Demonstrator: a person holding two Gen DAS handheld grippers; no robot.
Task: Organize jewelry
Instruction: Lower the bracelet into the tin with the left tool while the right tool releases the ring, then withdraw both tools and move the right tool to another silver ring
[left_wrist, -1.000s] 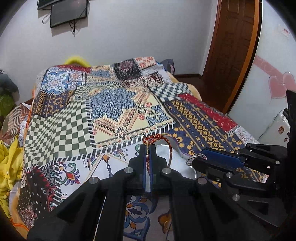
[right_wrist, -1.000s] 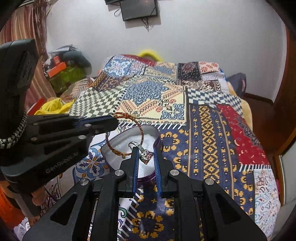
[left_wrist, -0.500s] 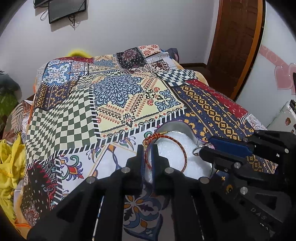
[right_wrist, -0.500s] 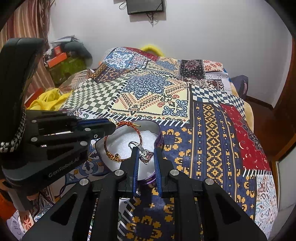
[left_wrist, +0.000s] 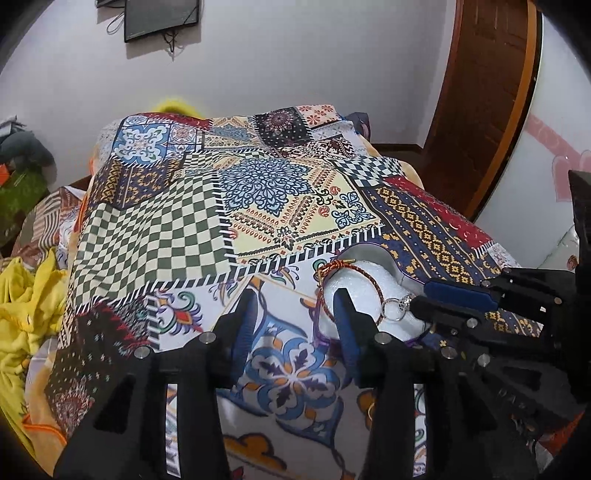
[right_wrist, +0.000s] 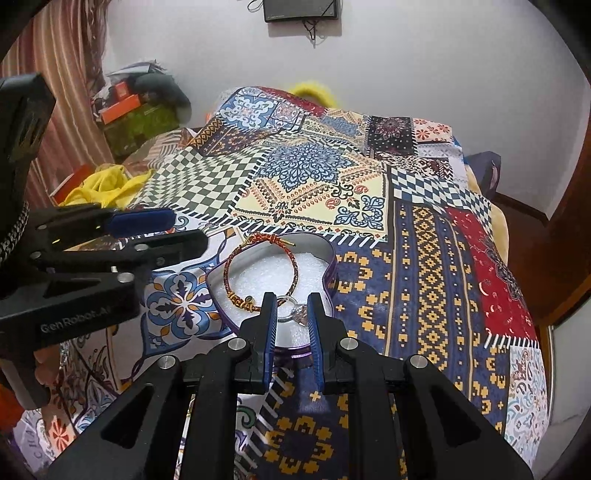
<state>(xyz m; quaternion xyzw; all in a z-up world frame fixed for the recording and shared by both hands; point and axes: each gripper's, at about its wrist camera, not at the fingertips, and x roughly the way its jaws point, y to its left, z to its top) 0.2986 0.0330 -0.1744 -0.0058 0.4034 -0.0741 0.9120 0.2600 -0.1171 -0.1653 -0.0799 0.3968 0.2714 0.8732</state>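
White walls (left_wrist: 295, 66), patchwork bedspread (right_wrist: 332, 177).

A heart-shaped tin (right_wrist: 330, 265), purple outside and silver inside, sits open on the patchwork bedspread, its floor lined with white foam (right_wrist: 266, 277). A red-and-gold braided bracelet (right_wrist: 295, 264) lies flat on the foam, its knotted clasp resting on the tin's far rim and gold beads at its near side. A silver ring (right_wrist: 295, 314) with a clear stone lies on the foam touching the bracelet's near edge.
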